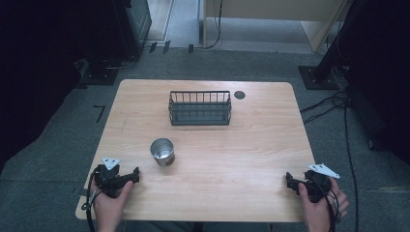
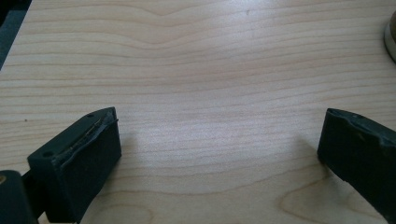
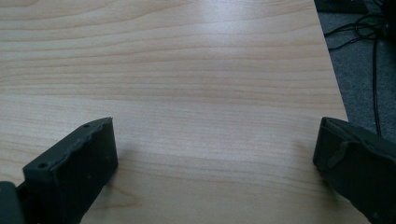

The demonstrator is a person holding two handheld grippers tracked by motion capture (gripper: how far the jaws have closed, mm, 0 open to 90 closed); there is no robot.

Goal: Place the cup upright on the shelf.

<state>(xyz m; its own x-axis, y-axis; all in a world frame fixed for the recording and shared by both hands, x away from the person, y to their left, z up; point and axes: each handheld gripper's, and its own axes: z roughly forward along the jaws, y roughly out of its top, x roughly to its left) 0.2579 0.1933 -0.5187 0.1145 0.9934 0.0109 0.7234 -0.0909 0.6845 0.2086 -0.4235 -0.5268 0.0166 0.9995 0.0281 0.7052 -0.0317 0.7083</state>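
**Metal cup nearest the left tongs, both tongs empty**

A small metal cup (image 1: pixel 162 152) stands upright on a pale wooden desk (image 1: pixel 251 145), its open mouth facing up. Seen from above, the left tongs (image 1: pixel 137 173) rest on the desk just beside the cup, on the person's side and a little left of it. Their jaws are spread wide and hold nothing. In the left gripper view, the cup's rim (image 2: pixel 391 39) peeks in at the far right edge. The right tongs (image 1: pixel 288 180) lie well apart from the cup, to its right near the desk edge, also wide open and empty. Beyond the cup, away from the person, sits a dark wire basket (image 1: pixel 199 108). Nothing stands between the cup and the left tongs, so the left hand looks better placed to reach it.
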